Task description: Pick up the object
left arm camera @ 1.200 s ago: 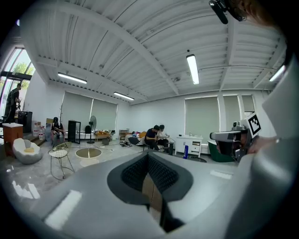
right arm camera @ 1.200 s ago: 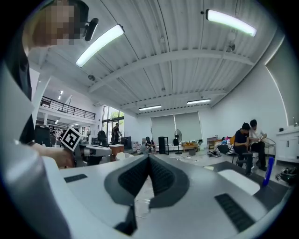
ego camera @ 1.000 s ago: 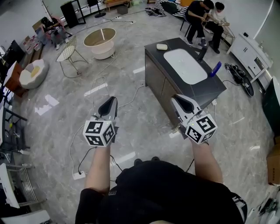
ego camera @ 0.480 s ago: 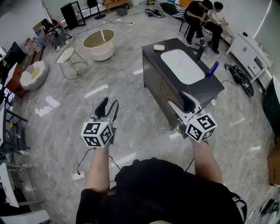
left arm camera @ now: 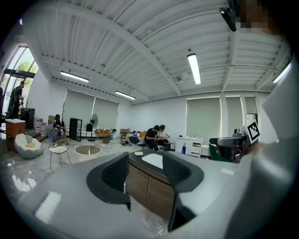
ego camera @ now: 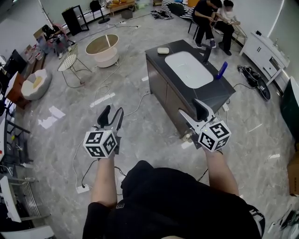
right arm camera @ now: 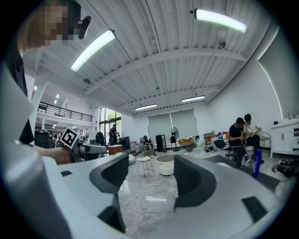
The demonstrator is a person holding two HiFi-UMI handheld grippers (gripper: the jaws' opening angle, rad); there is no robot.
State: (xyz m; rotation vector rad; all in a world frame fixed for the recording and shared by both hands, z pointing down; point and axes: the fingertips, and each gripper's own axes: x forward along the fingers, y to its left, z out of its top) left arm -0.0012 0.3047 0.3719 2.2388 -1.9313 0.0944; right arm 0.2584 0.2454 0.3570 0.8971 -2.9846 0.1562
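Note:
A dark counter with a white sink basin stands ahead and to the right. On it lie a pale soap-like block and a blue bottle, beside a dark faucet. My left gripper hangs over the bare floor left of the counter; its jaws are opening, with nothing between them. My right gripper is at the counter's near corner, jaws also opening and empty. The left gripper view looks at the counter between the jaws of that gripper. The right gripper faces the open floor.
Cables trail over the marble floor. A round white tub and a wire chair stand far left, a beanbag beyond them. Two seated people and a white cabinet are behind the counter.
Both grippers went from shut to wide apart. The left gripper drifted slightly left and nearer to me, and the counter has shifted left in the head view.

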